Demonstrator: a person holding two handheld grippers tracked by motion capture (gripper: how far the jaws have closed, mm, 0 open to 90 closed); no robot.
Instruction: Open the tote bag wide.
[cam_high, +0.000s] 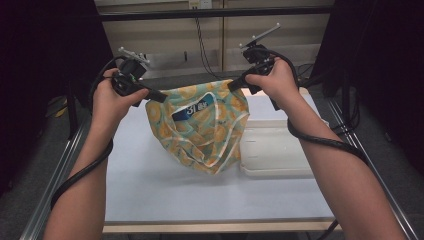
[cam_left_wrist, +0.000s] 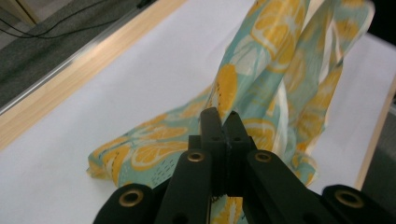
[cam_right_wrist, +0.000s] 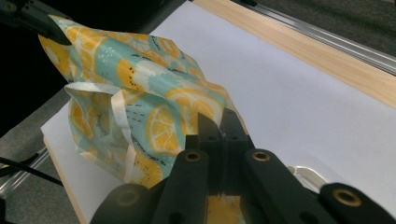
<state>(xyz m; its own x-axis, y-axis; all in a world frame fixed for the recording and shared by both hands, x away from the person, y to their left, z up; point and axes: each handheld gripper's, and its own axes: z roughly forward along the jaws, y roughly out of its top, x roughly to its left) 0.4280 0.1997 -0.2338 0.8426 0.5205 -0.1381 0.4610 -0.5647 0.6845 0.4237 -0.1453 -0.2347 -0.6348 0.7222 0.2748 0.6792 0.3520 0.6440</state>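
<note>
A teal cloth bag (cam_high: 200, 130) printed with orange citrus slices hangs spread between both grippers above the white table (cam_high: 150, 185). It has white straps and a dark blue label near its top. My left gripper (cam_high: 160, 96) is shut on the bag's upper left corner, and my right gripper (cam_high: 234, 84) is shut on the upper right corner. In the left gripper view the jaws (cam_left_wrist: 222, 116) pinch the fabric (cam_left_wrist: 261, 70), which drapes down to the table. In the right gripper view the jaws (cam_right_wrist: 219, 119) clamp the cloth (cam_right_wrist: 140, 79), and the other gripper (cam_right_wrist: 42, 25) holds the far corner.
A shallow white tray (cam_high: 275, 150) lies on the table at the right, just behind the bag's lower edge. The table has a wooden front edge (cam_high: 215, 227) and metal rails along both sides. Black cables trail from each gripper along the forearms.
</note>
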